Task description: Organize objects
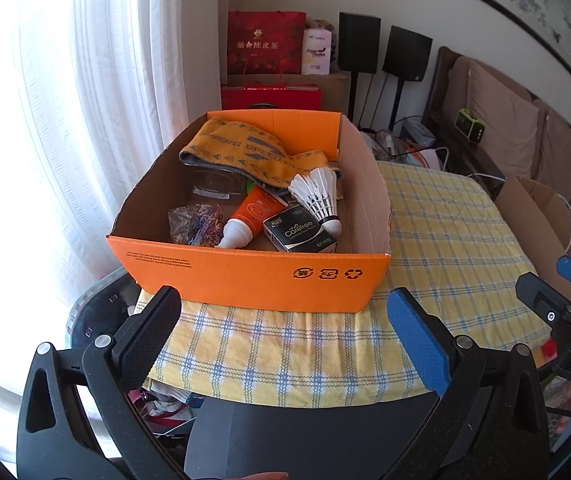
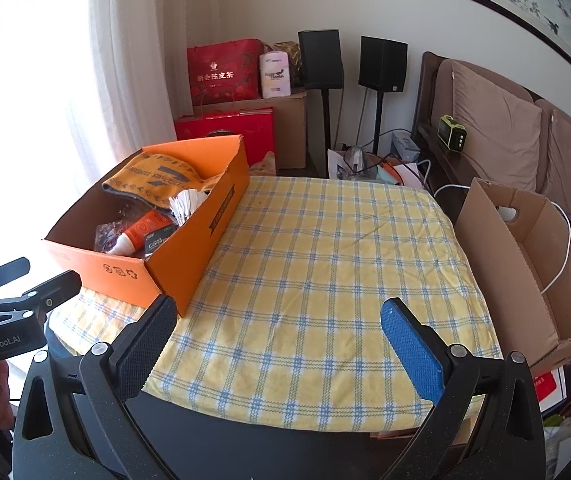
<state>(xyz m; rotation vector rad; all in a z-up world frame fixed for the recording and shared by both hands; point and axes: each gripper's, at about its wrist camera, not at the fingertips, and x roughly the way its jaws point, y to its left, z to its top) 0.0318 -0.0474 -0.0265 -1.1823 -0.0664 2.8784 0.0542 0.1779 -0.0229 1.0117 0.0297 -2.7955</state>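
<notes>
Painting cropped, towel hiding glasses

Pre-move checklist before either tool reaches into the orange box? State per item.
1. Left tool open, nothing held: ok.
2. Right tool open, nothing held: ok.
3. Orange box top open, contents reachable: ok.
4. Shuttlecock, orange tube and black carton visible in the box: ok.
5. Items under the towel: cannot tell.
6. Brown cardboard box beside the checked cloth open: ok; its contents: cannot tell.
</notes>
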